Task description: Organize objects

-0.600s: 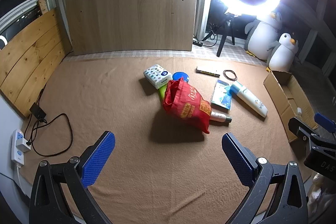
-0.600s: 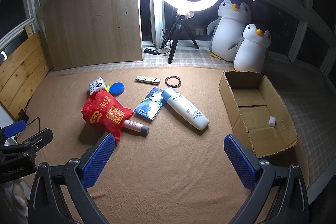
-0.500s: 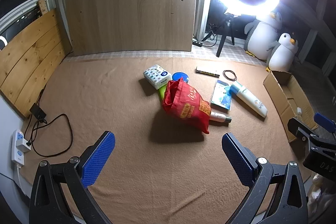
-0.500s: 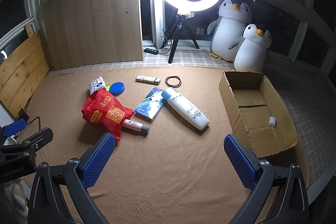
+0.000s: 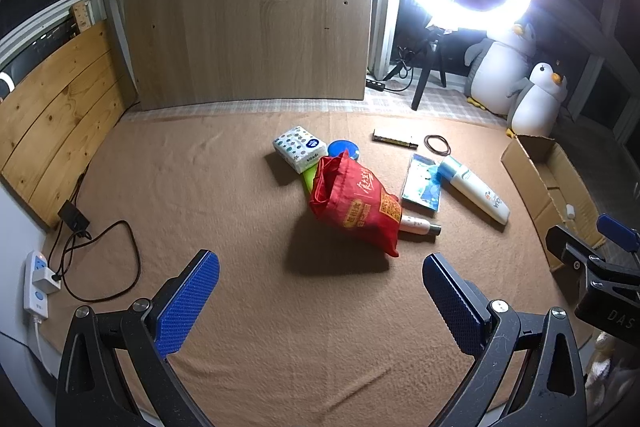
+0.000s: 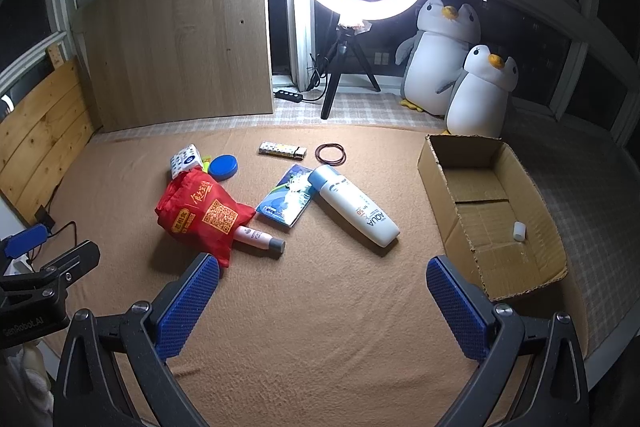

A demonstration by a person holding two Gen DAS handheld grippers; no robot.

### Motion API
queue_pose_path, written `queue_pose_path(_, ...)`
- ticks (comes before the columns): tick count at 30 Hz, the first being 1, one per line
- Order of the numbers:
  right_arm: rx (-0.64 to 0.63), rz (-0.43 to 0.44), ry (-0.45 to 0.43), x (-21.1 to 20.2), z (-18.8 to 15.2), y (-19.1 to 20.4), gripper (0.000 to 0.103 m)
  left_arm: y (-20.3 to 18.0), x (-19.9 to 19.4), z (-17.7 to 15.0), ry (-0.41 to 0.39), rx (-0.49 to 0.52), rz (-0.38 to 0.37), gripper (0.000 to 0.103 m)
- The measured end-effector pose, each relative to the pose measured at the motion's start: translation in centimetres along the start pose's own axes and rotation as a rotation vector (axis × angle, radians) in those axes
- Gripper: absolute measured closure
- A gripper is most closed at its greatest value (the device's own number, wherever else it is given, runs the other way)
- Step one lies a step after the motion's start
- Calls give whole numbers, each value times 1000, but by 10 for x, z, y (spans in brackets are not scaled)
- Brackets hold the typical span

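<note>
the left gripper (image 5: 320, 301), black-armed with blue ribbed pads, hangs spread wide over bare tan carpet (image 5: 248, 307), nothing between its fingers; the right gripper (image 6: 322, 303) is spread just as wide and equally empty, tilted down at the same floor. ahead of both lies a loose scatter: a crumpled red fabric bag with gold print (image 6: 202, 213), a slim pink tube with a grey cap (image 6: 260, 238) poking out from beneath its edge, a white patterned tissue pack (image 5: 299, 147) beside a round blue lid (image 6: 223, 167), a flat blue-and-white sachet (image 6: 286, 201) touching a white sunscreen bottle with a pale blue cap (image 6: 354, 205), a small spotted lighter (image 6: 282, 149) and a dark hair-tie ring (image 6: 330, 153) farther back. to the right an open brown cardboard box (image 6: 436, 171) holds one small white cylinder (image 6: 519, 230).
</note>
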State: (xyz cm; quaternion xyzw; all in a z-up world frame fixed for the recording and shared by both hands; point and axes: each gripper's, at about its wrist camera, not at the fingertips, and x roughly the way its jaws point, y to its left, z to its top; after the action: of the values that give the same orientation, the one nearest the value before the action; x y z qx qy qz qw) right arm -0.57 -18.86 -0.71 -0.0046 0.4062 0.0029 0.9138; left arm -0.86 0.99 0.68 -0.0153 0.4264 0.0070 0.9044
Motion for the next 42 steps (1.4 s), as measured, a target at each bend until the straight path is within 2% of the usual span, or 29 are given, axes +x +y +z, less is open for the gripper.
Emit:
queue_pose_path(31,13,5,10,4,-2,-1,0,-3,4,-1,3,3,1,0)
queue_pose_path(42,22,8,25,11,-5,-2,0,3,17,2,14,2,6,0)
